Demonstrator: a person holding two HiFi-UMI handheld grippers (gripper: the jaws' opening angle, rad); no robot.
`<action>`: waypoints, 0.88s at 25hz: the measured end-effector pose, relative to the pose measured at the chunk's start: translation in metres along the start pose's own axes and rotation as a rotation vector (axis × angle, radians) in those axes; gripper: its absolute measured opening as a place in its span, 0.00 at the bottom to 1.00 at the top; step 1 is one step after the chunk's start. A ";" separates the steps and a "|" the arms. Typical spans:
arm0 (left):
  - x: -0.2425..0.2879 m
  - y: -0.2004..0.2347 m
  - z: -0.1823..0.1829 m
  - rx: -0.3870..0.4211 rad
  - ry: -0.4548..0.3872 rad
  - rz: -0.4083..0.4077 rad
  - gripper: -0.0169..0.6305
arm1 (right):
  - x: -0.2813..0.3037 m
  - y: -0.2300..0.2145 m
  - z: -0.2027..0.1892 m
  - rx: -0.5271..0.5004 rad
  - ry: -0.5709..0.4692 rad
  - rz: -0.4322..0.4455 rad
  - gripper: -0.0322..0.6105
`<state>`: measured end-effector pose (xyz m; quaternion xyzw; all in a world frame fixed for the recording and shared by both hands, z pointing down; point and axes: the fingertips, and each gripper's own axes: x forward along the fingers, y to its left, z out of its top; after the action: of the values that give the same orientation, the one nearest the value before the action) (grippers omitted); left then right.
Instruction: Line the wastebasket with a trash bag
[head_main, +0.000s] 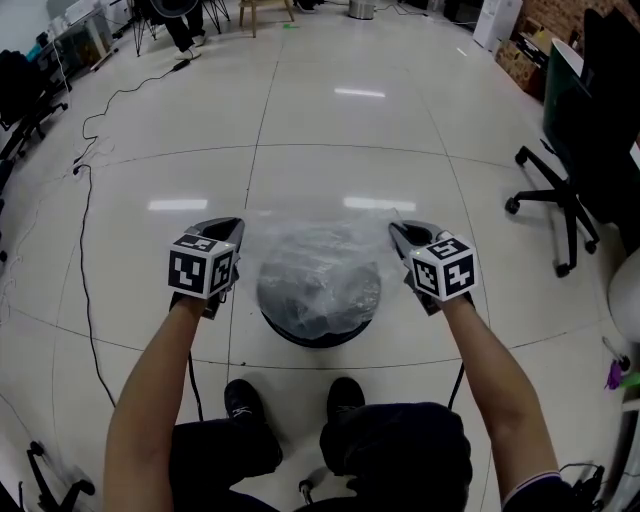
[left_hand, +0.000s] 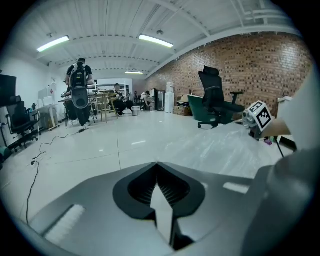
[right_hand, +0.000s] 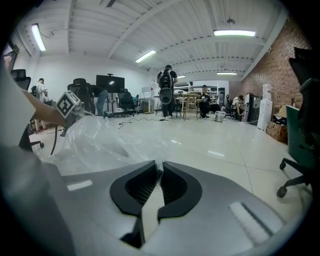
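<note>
The dark round wastebasket (head_main: 325, 328) stands on the floor right in front of the person's feet. A clear trash bag (head_main: 318, 262) is stretched over its mouth, and through the film the dark inside shows. My left gripper (head_main: 231, 229) is shut on the bag's left edge, and my right gripper (head_main: 398, 233) on its right edge. Both hang just above the rim's height, one on each side. In the left gripper view the bag (left_hand: 220, 149) billows off to the right of the closed jaws. In the right gripper view the bag (right_hand: 95, 140) spreads left, with a wisp pinched at the jaw tips.
A black office chair (head_main: 565, 185) stands to the right, near boxes by a brick wall. A black cable (head_main: 86, 250) runs along the floor on the left. The person's shoes (head_main: 246, 402) are just behind the basket. People stand at tables (left_hand: 80, 95) far across the room.
</note>
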<state>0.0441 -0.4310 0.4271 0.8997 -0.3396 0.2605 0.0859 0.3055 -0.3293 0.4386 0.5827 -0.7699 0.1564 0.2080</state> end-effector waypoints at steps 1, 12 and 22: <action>0.007 0.001 -0.003 0.002 0.013 -0.004 0.05 | 0.005 -0.004 -0.003 0.004 0.007 0.001 0.05; 0.056 0.007 -0.052 -0.030 0.172 -0.066 0.05 | 0.047 -0.012 -0.049 0.057 0.108 0.063 0.05; 0.058 -0.003 -0.107 -0.042 0.298 -0.117 0.05 | 0.056 0.000 -0.086 0.098 0.158 0.105 0.05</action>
<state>0.0389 -0.4260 0.5488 0.8673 -0.2755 0.3786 0.1691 0.3037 -0.3347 0.5410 0.5370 -0.7718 0.2501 0.2310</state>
